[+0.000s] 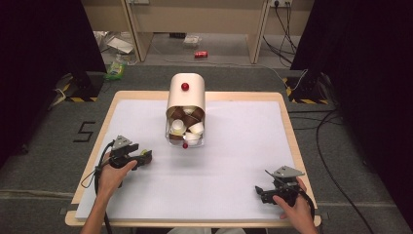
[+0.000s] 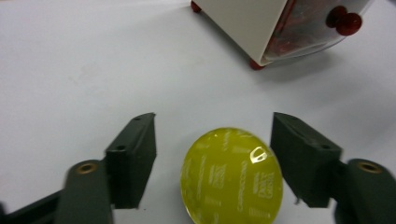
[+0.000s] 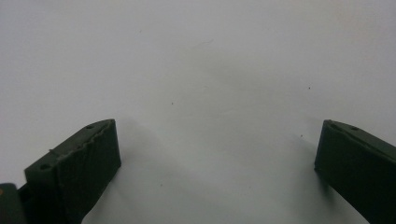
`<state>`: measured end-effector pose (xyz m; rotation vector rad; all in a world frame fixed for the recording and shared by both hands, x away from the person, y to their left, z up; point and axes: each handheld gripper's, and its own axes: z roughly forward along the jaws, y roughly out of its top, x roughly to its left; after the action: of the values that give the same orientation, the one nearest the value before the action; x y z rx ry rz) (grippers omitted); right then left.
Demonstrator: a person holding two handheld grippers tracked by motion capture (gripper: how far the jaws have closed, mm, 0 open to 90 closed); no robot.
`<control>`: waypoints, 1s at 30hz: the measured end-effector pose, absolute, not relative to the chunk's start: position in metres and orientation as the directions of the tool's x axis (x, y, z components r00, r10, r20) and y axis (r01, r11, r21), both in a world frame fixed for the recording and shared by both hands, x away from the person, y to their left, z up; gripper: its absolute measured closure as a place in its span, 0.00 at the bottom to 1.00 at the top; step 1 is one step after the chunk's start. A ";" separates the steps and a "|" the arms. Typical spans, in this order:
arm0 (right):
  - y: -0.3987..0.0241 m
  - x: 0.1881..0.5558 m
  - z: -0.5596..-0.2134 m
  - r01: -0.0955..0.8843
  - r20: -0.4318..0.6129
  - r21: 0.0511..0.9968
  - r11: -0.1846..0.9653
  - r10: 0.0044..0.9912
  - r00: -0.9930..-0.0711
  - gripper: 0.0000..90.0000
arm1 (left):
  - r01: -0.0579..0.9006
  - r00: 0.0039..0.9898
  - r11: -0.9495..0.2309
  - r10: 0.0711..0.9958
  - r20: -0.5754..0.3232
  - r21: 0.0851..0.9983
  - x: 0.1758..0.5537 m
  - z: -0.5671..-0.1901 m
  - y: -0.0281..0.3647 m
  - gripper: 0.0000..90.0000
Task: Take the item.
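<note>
Because a round yellow-green foil-topped coffee capsule [image 2: 232,176] lies flat on the white counter [image 1: 234,180], the left hand-held gripper [image 2: 212,158] is lowered around it with its jaws spread on either side, released and not yet touching, so that a squeeze would catch the capsule across its width. Farther up the middle, a cream, round-topped capsule dispenser with red knobs [image 1: 185,97] is stood with its clear, capsule-filled front facing the person, presumably for easy reach. At the right, the right hand-held gripper [image 1: 265,191] is rested on bare counter, jaws wide apart and empty, apparently kept clear.
</note>
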<state>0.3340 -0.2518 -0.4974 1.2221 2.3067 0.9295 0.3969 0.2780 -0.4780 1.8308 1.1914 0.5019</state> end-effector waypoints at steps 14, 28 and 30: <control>-0.252 0.334 -0.497 0.587 -0.017 0.700 0.407 0.831 -0.556 0.01 | 0.567 0.470 -0.162 0.869 -0.156 0.808 0.378 -0.479 0.282 0.19; -0.252 0.334 -0.497 0.588 -0.016 0.698 0.408 0.831 -0.557 0.01 | 0.545 0.481 -0.191 0.869 -0.118 0.816 0.344 -0.495 0.282 0.18; -0.252 0.334 -0.497 0.588 -0.017 0.698 0.408 0.831 -0.557 0.01 | 0.547 0.487 -0.197 0.866 -0.118 0.813 0.340 -0.497 0.282 0.18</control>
<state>0.3342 -0.2519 -0.4974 1.2214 2.3079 0.9274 0.3396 0.2818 -0.4969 1.8777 1.1772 0.4692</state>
